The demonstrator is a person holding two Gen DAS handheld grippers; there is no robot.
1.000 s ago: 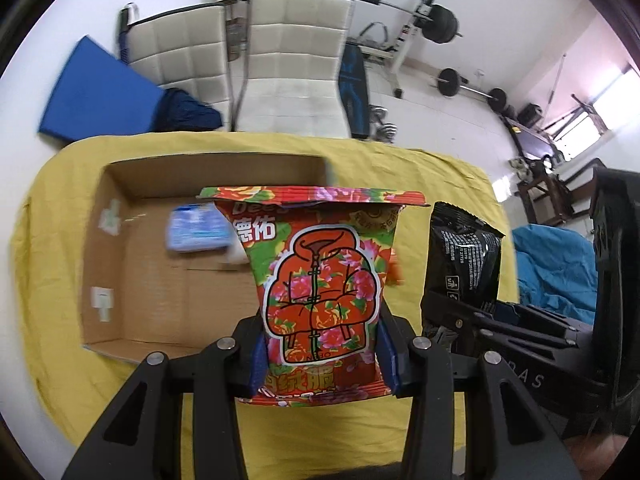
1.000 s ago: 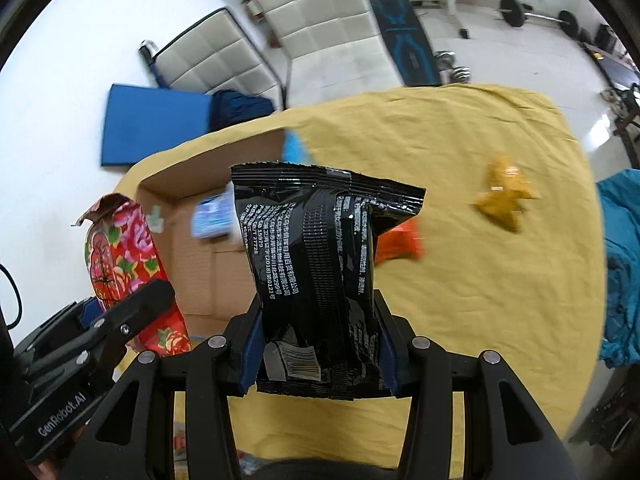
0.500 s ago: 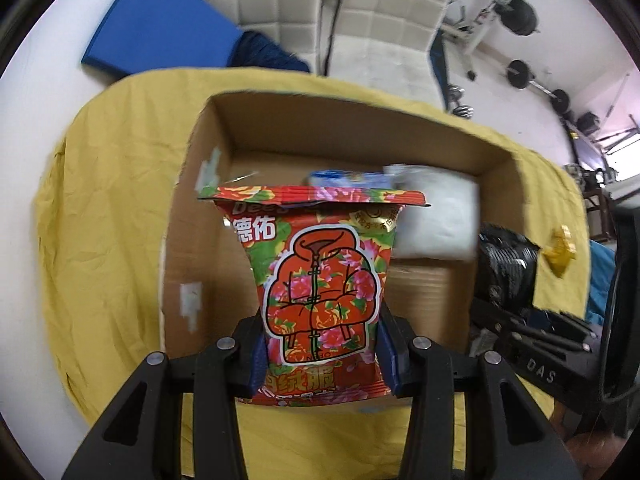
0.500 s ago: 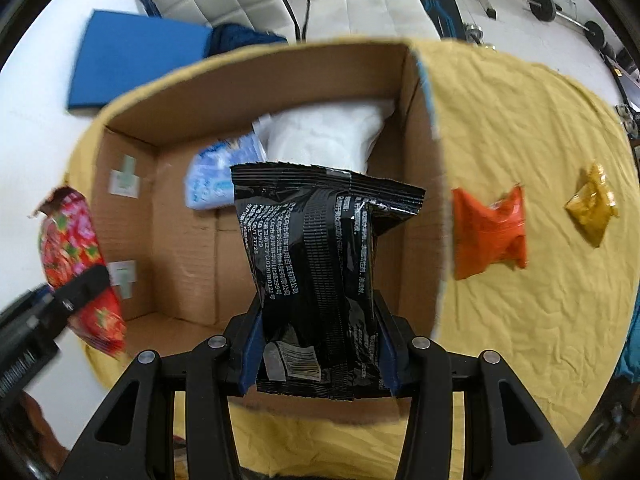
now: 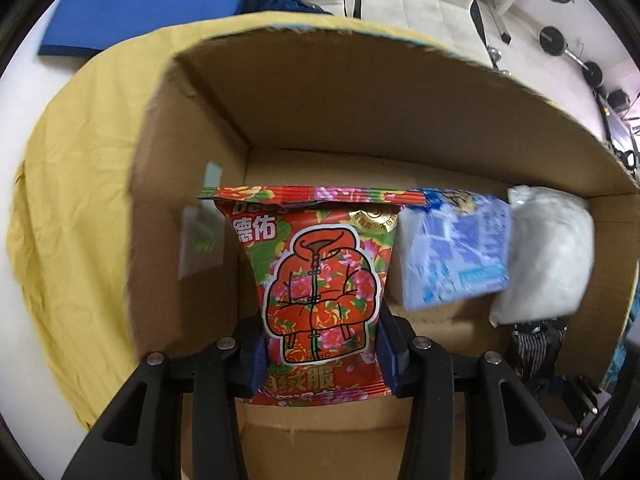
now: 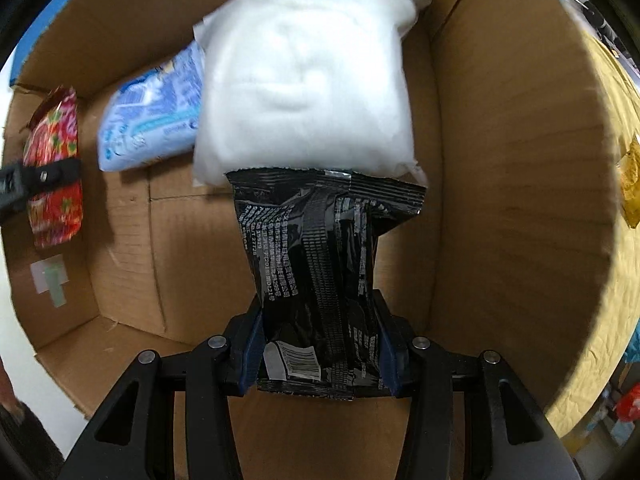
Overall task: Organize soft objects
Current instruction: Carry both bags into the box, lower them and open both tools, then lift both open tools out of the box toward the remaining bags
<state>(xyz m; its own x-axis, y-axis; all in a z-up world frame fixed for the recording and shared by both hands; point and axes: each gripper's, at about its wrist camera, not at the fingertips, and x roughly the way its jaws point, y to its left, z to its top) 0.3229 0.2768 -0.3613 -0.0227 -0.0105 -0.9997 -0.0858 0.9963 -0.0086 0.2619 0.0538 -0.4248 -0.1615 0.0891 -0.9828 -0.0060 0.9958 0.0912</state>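
While down inside the cardboard box (image 5: 360, 96), beside the white pillow pack (image 6: 304, 80) and blue pack (image 5: 456, 256); left gripper (image 5: 322, 360) jaws clamped on flowery red bag (image 5: 320, 292); right gripper (image 6: 320, 354) jaws clamped on black bag (image 6: 320, 264); likely held low for dropping in gently.

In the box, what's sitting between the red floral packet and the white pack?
The blue-and-white tissue pack lies between the red floral packet and the white pack, touching the white one; clearest in the right wrist view.

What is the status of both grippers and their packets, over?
Left gripper shut on red floral packet. Right gripper shut on black foil packet. Both inside brown cardboard box; white pillow pack ahead.
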